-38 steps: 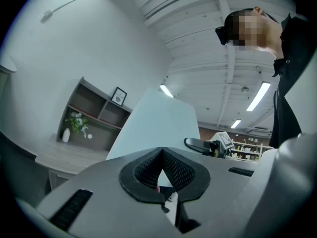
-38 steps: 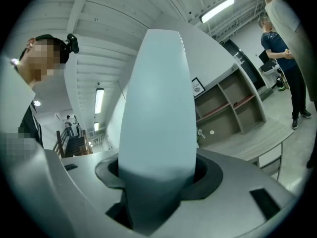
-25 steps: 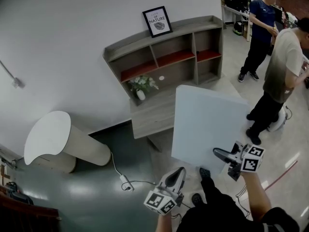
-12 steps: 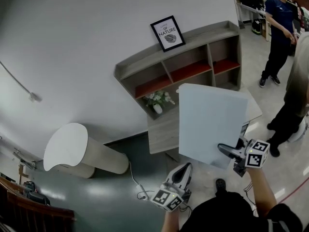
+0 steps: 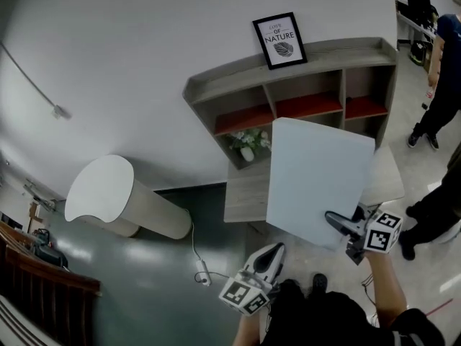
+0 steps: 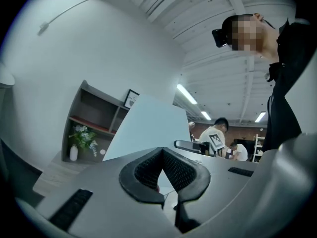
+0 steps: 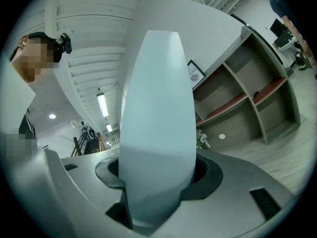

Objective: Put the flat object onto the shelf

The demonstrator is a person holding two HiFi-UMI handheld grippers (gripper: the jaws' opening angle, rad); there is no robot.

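Two dark padded fingers [image 7: 210,175] of the right gripper [image 5: 342,223] are clamped on the lower right edge of the large, pale blue-white flat board [image 5: 317,175]. The board is held in the air, tilted, in front of the grey wooden shelf unit with red-lined compartments [image 5: 338,49]. The left gripper [image 5: 269,254] is seen near the board's lower edge, its fingers pressed together with nothing between them. So wide a board is likely to sag from a one-sided grip, so its free edge would best be propped by the left gripper. The small white vase of flowers [image 5: 248,148] and the black-framed picture [image 5: 279,40] should be cleared as the board is brought in.
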